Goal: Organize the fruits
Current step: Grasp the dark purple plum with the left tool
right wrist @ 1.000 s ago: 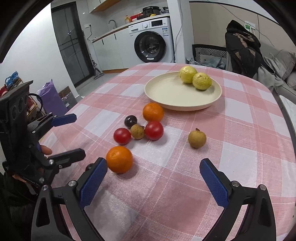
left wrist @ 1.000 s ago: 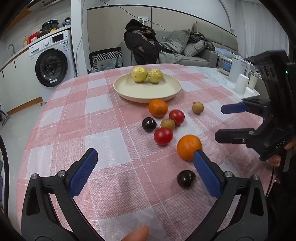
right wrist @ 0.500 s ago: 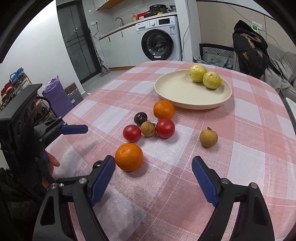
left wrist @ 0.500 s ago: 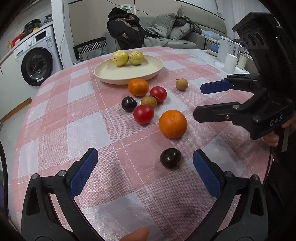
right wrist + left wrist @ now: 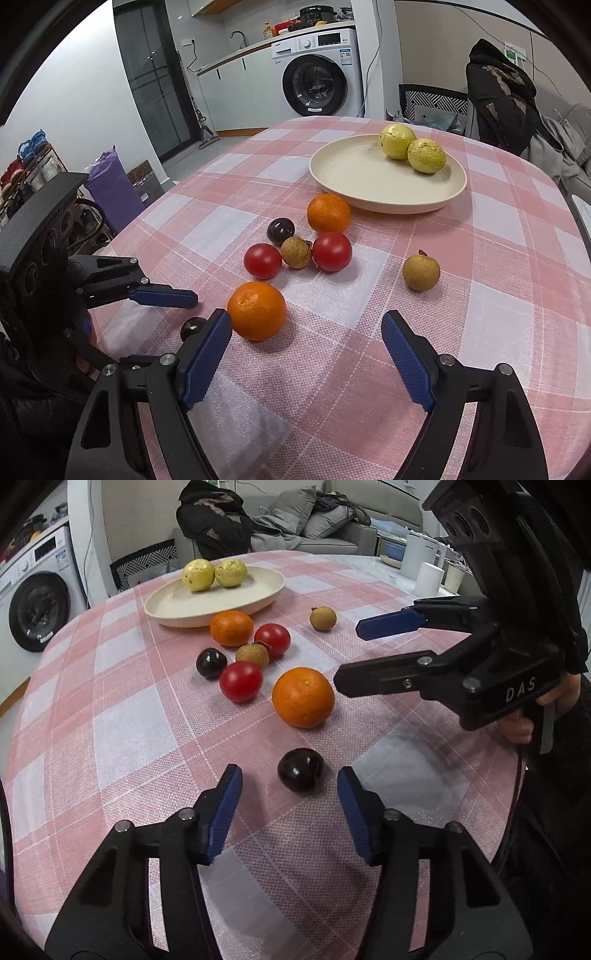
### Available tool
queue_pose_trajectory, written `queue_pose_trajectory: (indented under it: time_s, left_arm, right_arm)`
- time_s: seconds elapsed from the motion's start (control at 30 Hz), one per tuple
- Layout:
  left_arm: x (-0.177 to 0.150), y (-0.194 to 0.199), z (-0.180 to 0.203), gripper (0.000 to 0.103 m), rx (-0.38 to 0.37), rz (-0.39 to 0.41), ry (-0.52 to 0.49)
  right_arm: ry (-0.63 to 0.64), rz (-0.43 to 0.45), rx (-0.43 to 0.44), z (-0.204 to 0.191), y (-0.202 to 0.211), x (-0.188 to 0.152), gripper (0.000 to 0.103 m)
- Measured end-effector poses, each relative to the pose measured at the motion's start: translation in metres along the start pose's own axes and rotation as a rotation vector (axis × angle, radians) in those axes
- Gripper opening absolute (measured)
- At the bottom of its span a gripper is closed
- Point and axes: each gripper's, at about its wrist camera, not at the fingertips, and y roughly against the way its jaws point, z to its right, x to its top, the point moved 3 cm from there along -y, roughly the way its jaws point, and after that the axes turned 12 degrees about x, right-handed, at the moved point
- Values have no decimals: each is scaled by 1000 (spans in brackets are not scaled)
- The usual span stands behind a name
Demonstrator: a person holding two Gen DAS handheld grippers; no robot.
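Jaws of your left gripper (image 5: 290,797) have just been closing and now flank the dark plum (image 5: 301,770) without touching it; the plum is roundish, no long axis to tell; it sits at the near table edge, just near of the big orange (image 5: 303,697); your right gripper (image 5: 306,345) stands open, empty, its left pad beside that orange; farther off, two yellow guavas (image 5: 412,147) lie on the cream plate (image 5: 354,181).

Dark plum (image 5: 192,328): half hidden behind right tongs (image 5: 306,363) finger.
Bench (image 5: 110,738): near edge cut off.
Countertop items (image 5: 295,20): too small to identify.
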Motion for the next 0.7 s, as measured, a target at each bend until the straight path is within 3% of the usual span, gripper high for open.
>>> queue_pose_trajectory:
  time_s: [0.17, 0.33, 0.7]
  left_arm:
    - [1, 0, 0, 38, -21, 4, 8]
    - [3, -1, -1, 22, -49, 4, 21]
    - [3, 6, -6, 22, -60, 27, 36]
  right_arm:
    - [7, -8, 4, -2, -3, -1, 85]
    - [17, -18, 7, -4, -6, -2, 80]
    - [30, -43, 21, -10, -19, -4, 71]
